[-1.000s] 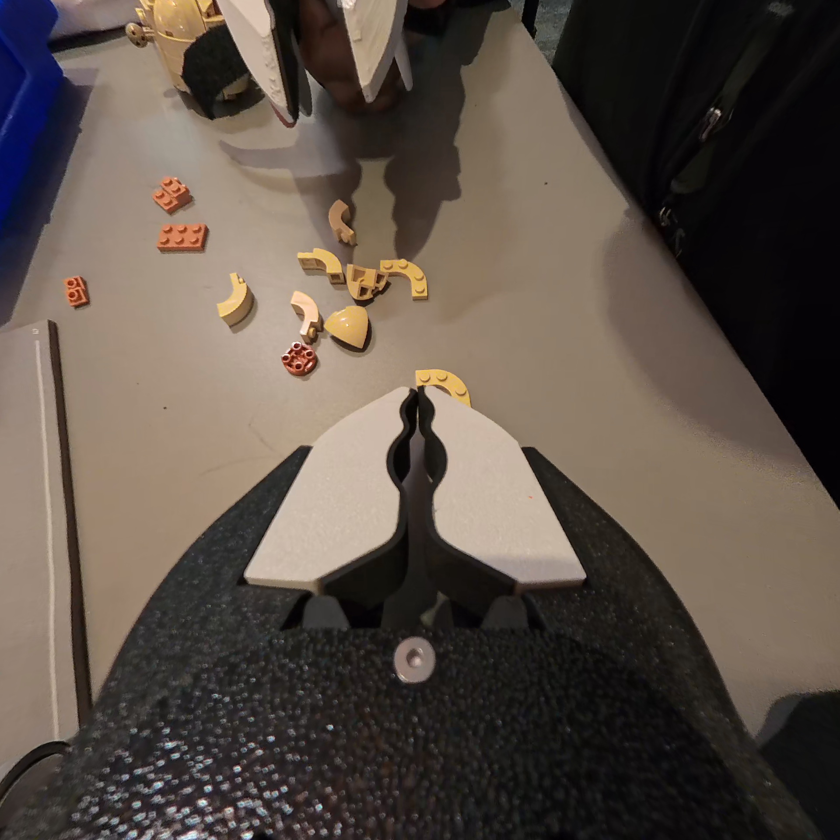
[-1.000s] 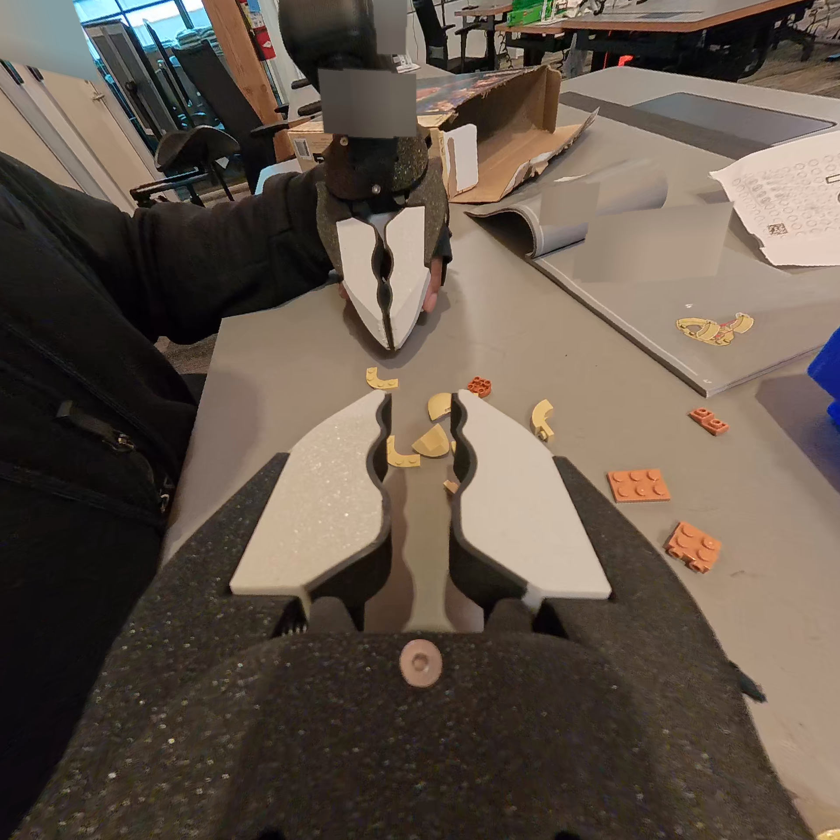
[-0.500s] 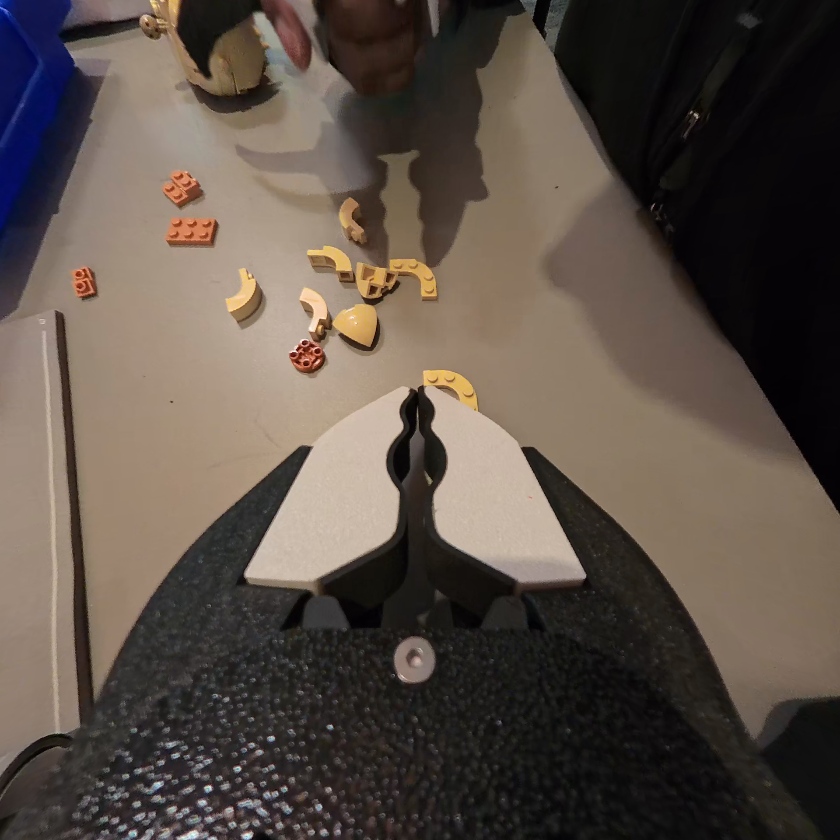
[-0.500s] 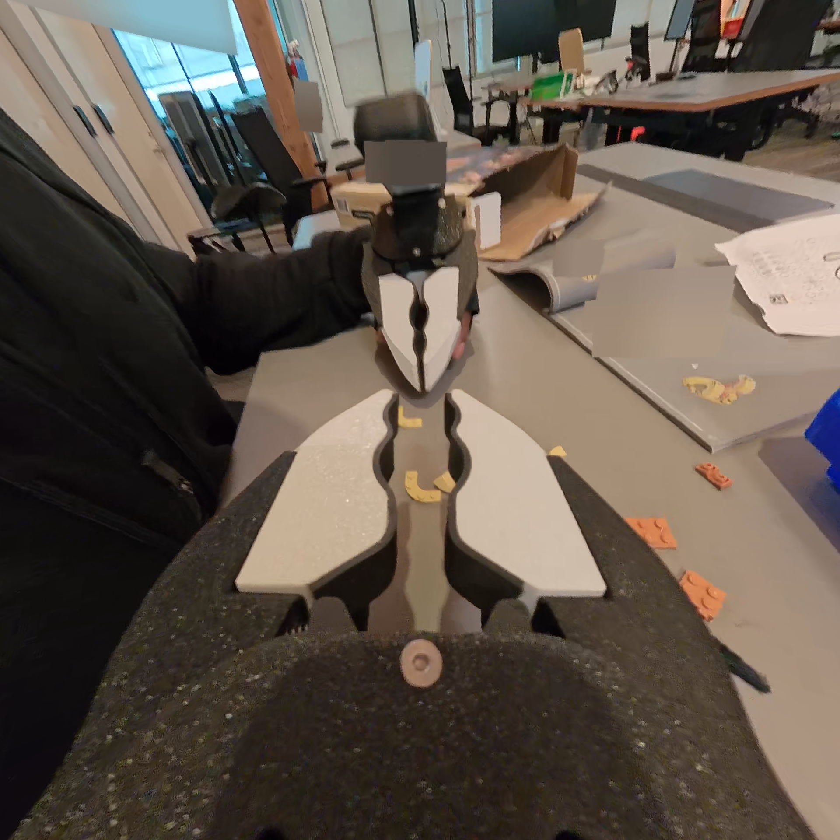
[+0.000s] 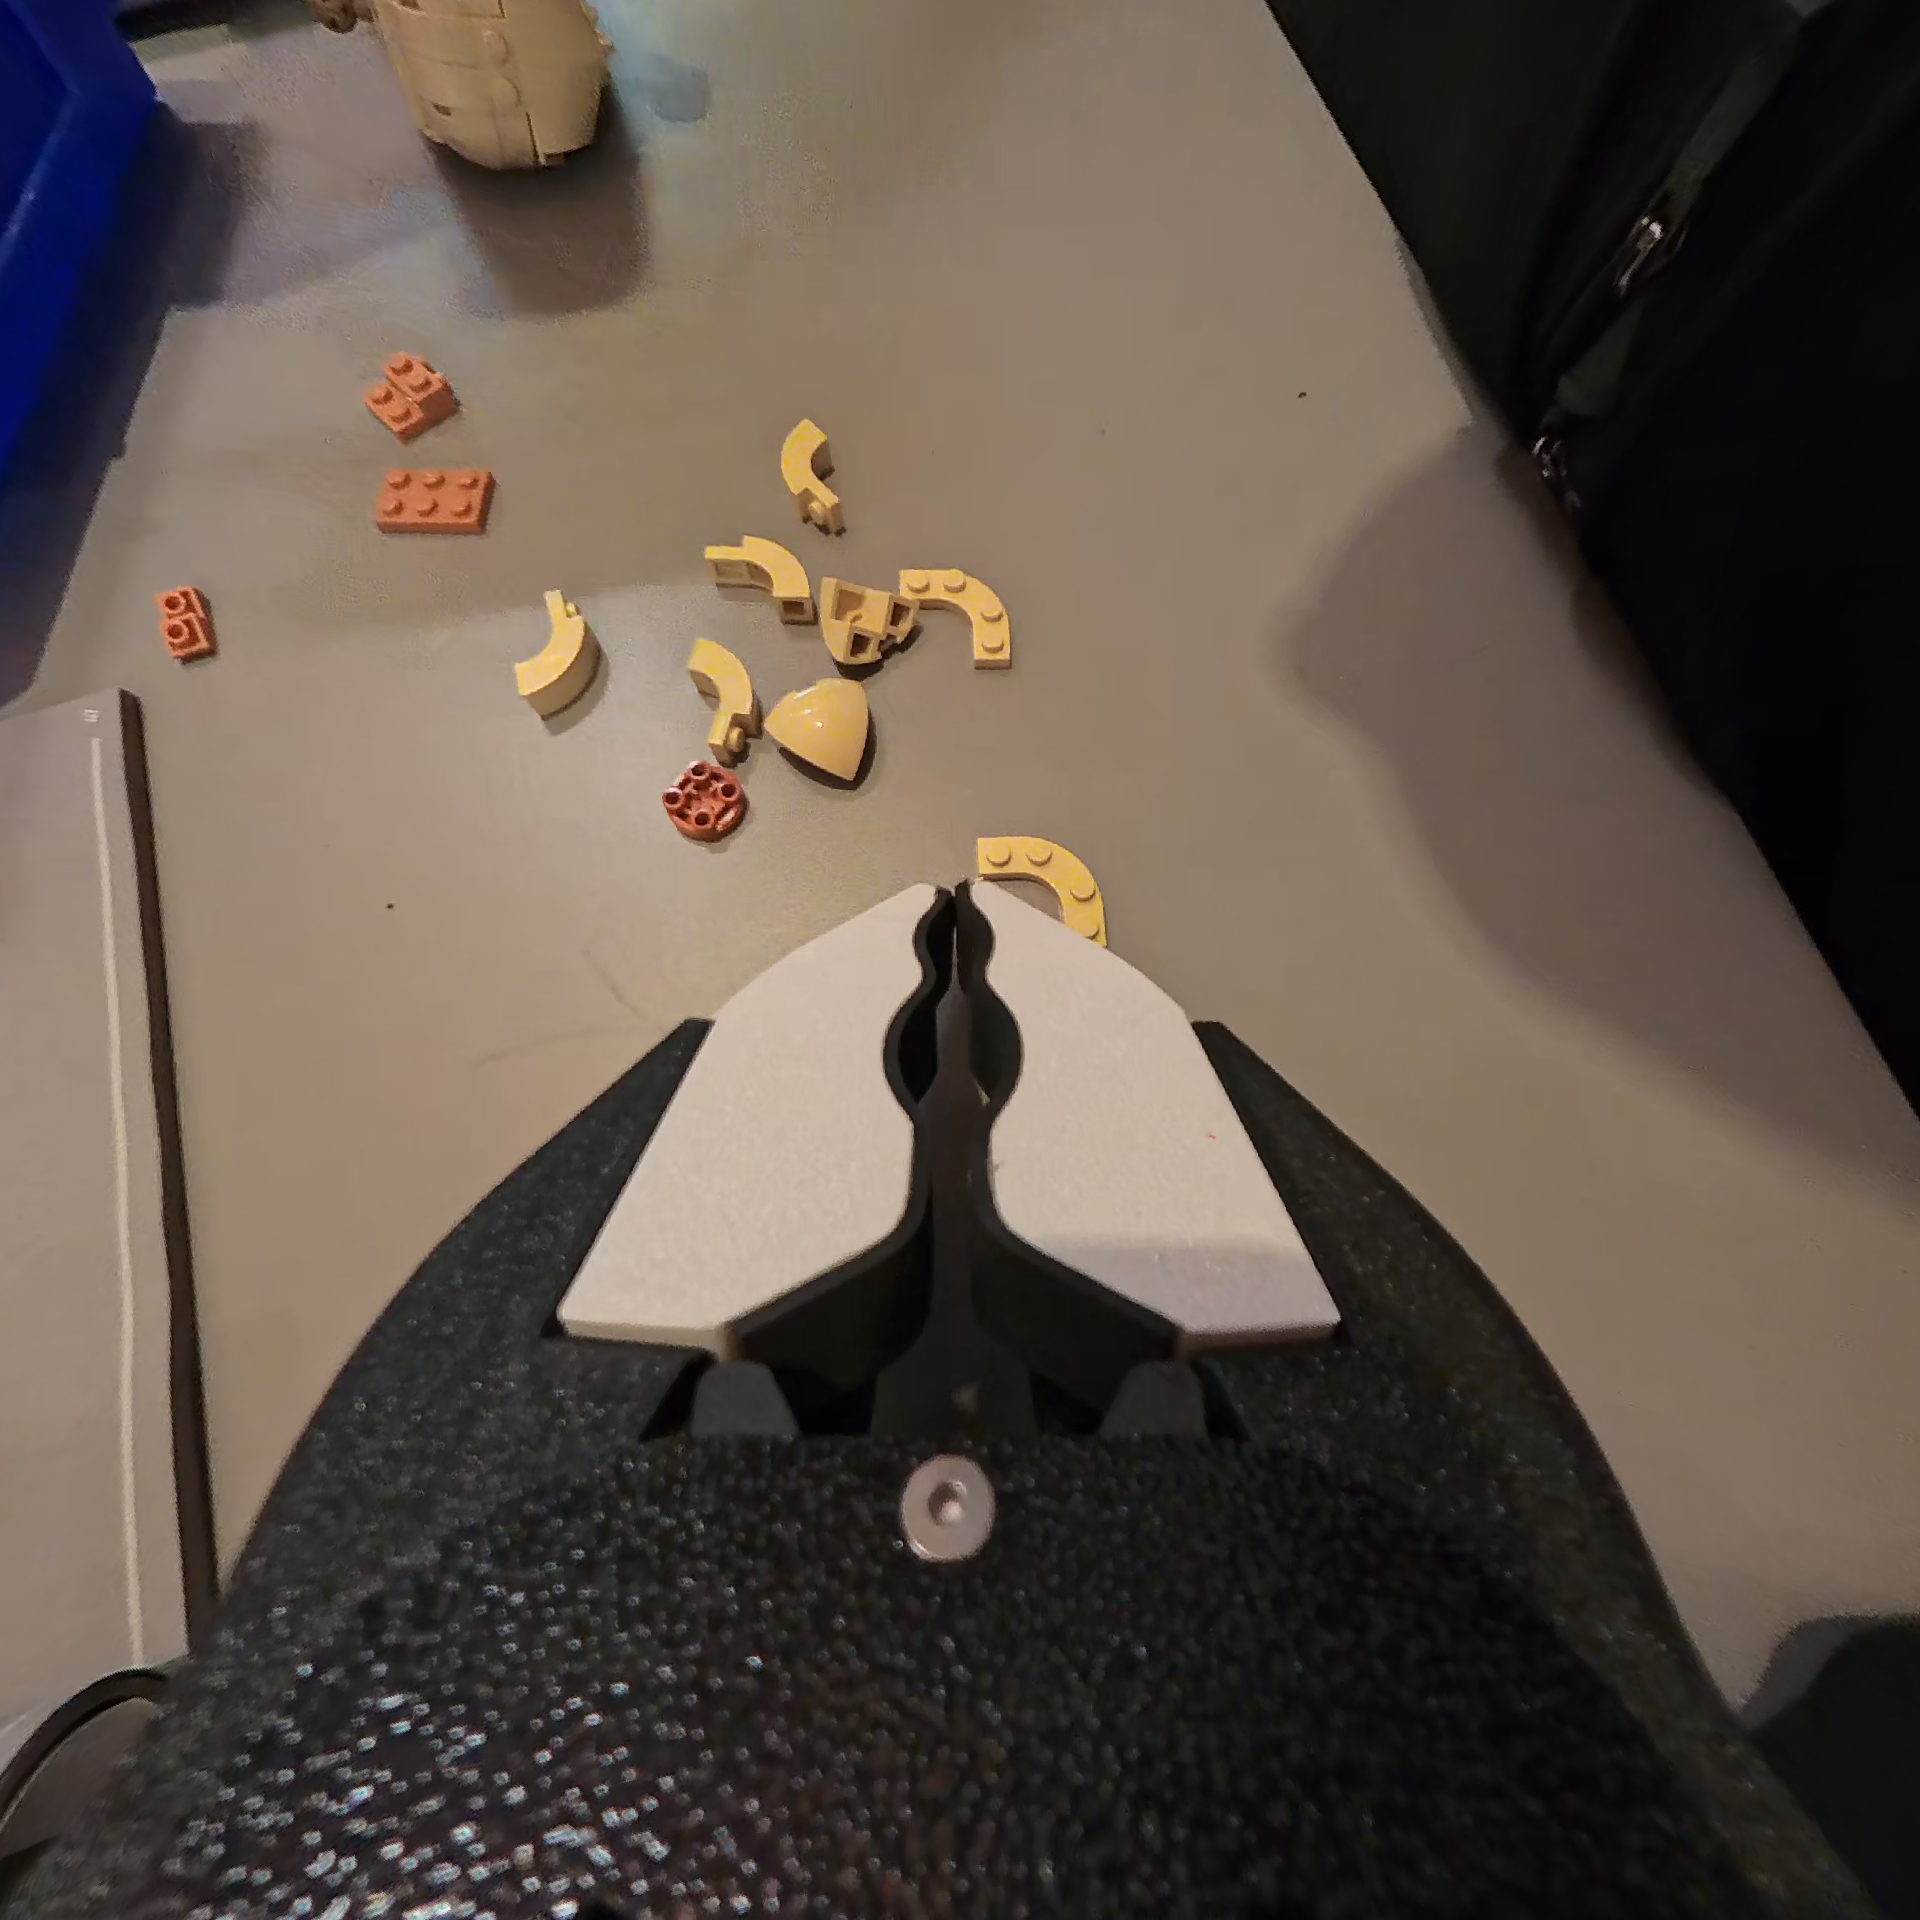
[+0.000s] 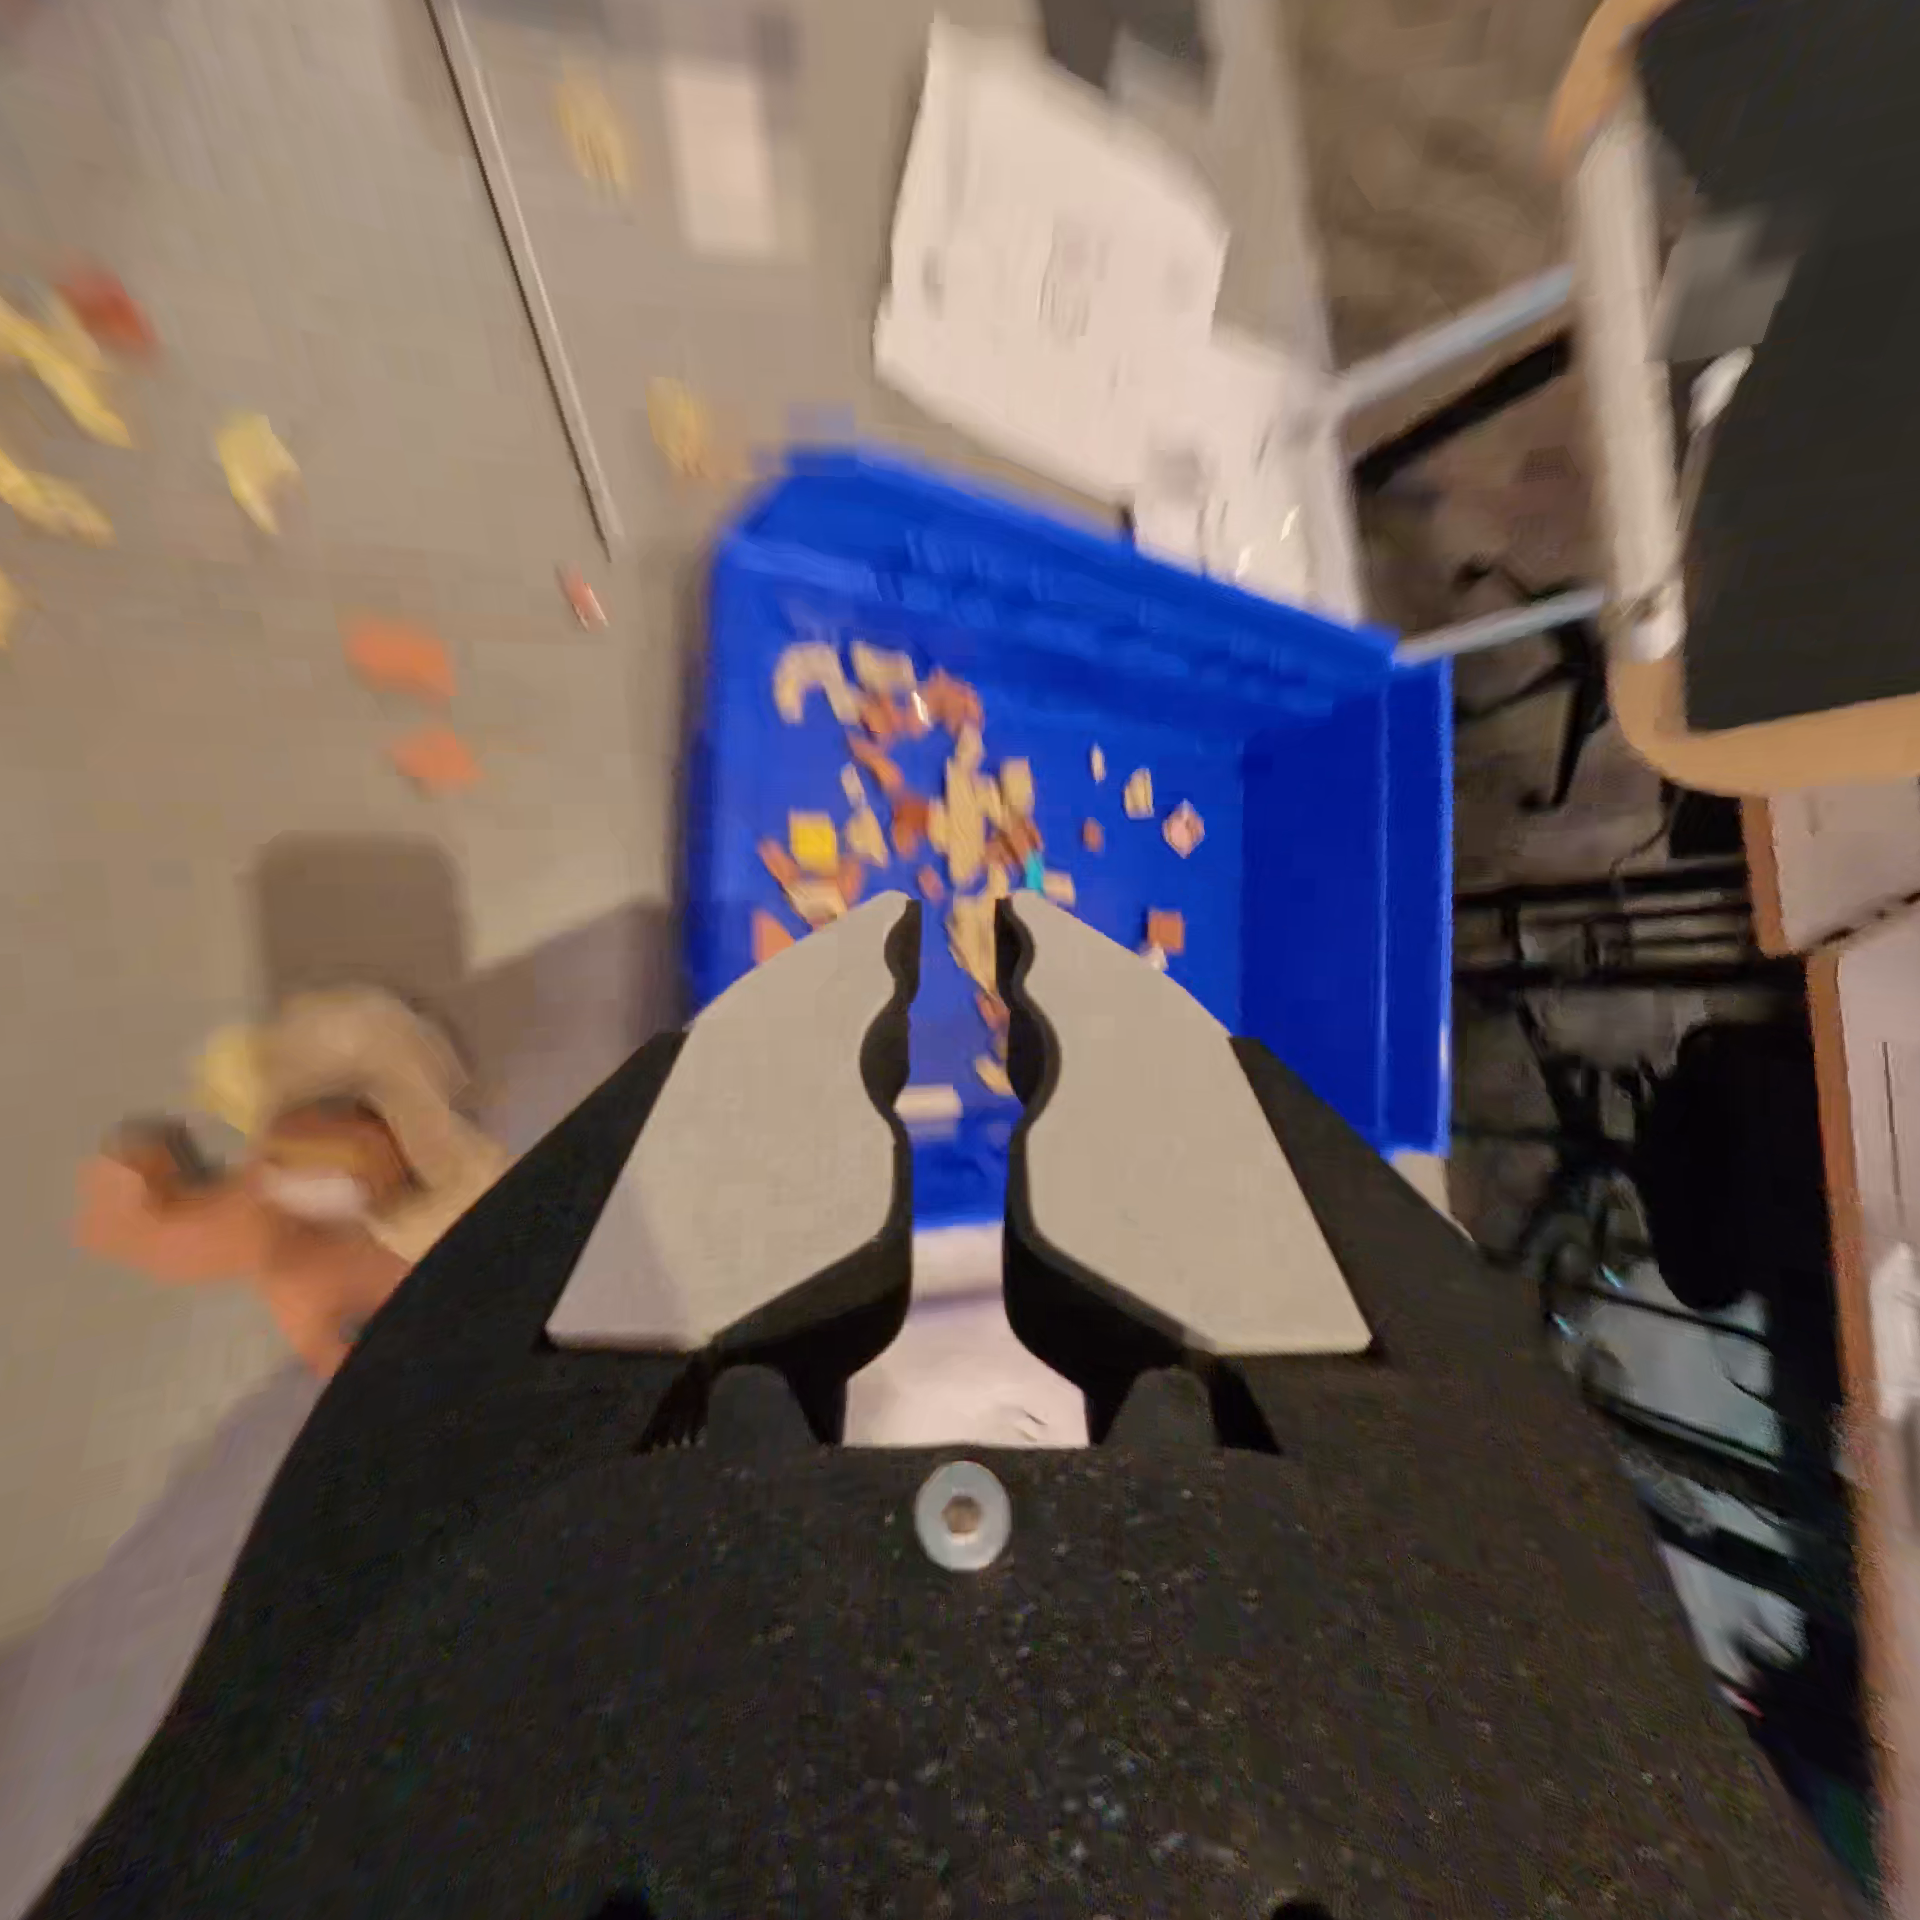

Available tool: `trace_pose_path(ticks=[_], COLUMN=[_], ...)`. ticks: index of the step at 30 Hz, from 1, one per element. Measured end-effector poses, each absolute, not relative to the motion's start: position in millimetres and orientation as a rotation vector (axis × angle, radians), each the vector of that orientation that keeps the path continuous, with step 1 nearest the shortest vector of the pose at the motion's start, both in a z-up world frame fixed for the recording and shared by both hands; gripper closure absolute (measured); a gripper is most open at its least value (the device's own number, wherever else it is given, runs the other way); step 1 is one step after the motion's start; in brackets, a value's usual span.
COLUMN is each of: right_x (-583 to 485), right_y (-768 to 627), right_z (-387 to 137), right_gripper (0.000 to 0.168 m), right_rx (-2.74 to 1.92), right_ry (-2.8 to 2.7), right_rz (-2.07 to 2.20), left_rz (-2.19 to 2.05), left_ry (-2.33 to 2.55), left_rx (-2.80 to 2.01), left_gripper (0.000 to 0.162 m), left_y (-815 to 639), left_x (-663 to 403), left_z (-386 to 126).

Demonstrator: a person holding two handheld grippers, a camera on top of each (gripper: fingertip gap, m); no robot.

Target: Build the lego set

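Left tool (image 5: 956, 889): I see its tips pressed together, gripping nothing, low over the grey worktop (image 5: 1195, 436).
Nearest piece: tan curved plate (image 5: 1049, 871) lies just beyond the tips, partly hidden by the right finger.
Loose pieces: tan arches, a tan dome piece (image 5: 823, 729) and a dark red round plate (image 5: 703, 798) lie scattered ahead; orange-brown plates (image 5: 434, 500) sit farther left.
Partial build: tan model (image 5: 499, 78) stands at the far edge.
Right tool (image 6: 958, 906): I see its fingers parted, empty, above a blue bin (image 6: 1340, 821) of mixed pieces; this view is heavily blurred.
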State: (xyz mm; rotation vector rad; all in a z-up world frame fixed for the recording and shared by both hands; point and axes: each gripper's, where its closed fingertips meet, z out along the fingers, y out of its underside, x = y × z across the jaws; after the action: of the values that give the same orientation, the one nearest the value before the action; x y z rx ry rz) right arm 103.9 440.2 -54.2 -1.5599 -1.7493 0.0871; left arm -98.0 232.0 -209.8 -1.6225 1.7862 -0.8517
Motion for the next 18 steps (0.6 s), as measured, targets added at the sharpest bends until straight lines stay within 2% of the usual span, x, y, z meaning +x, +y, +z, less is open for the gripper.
trace_pose_path(ticks=[9, 18], right_x=[156.8, 167.0], right_y=[562.5, 584.9], right_z=[-169.8, -219.6], right_gripper=[0.15, 0.149], right_rx=[-1.891, -1.962], right_ry=[-2.623, -2.771], right_rz=[-0.541, -0.774], left_rz=[-0.863, -0.882], left_ry=[1.771, 1.772], left_rx=[-1.626, -1.628], left_gripper=[0.162, 0.161], left_y=[233.0, 232.4], left_x=[-98.4, -98.5], left_z=[-208.4, -207.8])
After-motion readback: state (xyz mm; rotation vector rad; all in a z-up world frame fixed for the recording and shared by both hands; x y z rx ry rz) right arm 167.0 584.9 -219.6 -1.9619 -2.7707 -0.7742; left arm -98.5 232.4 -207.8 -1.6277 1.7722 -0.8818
